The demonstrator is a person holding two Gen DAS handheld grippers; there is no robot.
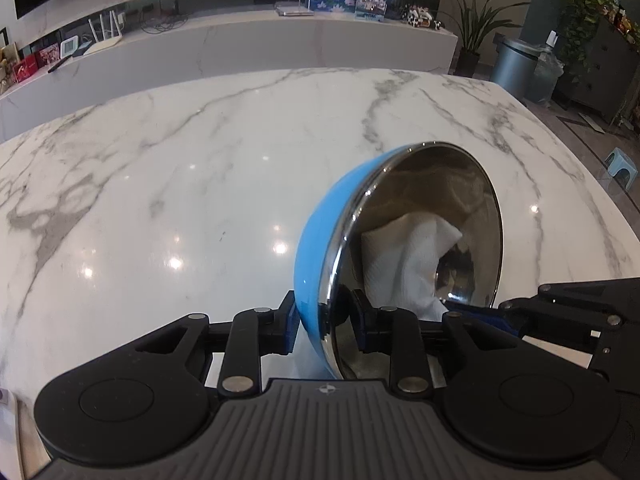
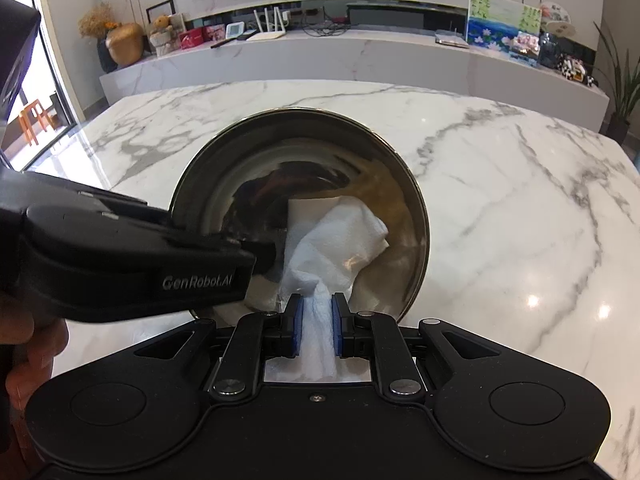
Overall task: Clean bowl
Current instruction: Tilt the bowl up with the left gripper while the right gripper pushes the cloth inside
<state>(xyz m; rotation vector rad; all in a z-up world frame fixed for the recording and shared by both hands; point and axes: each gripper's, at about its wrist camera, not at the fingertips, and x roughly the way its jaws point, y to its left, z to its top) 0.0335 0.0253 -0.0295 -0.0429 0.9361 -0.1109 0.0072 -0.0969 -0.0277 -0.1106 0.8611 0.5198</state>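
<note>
A bowl point(image 1: 320, 232), blue outside and shiny steel inside, is tipped on its side above the marble table point(image 1: 160, 184), its opening facing right. My left gripper point(image 1: 326, 322) is shut on its rim, one finger outside and one inside. In the right wrist view the bowl's steel inside point(image 2: 320, 168) faces me. My right gripper point(image 2: 317, 326) is shut on a white paper towel point(image 2: 336, 236), whose crumpled end lies against the bowl's inner wall. The towel also shows in the left wrist view point(image 1: 408, 256). The left gripper's body point(image 2: 120, 256) reaches in from the left.
A long marble counter point(image 2: 360, 52) with routers, a painting and ornaments runs behind the table. A grey bin point(image 1: 514, 64) and potted plants point(image 1: 476, 28) stand at the far right. A small blue stool point(image 1: 622, 166) sits on the floor by the table's right edge.
</note>
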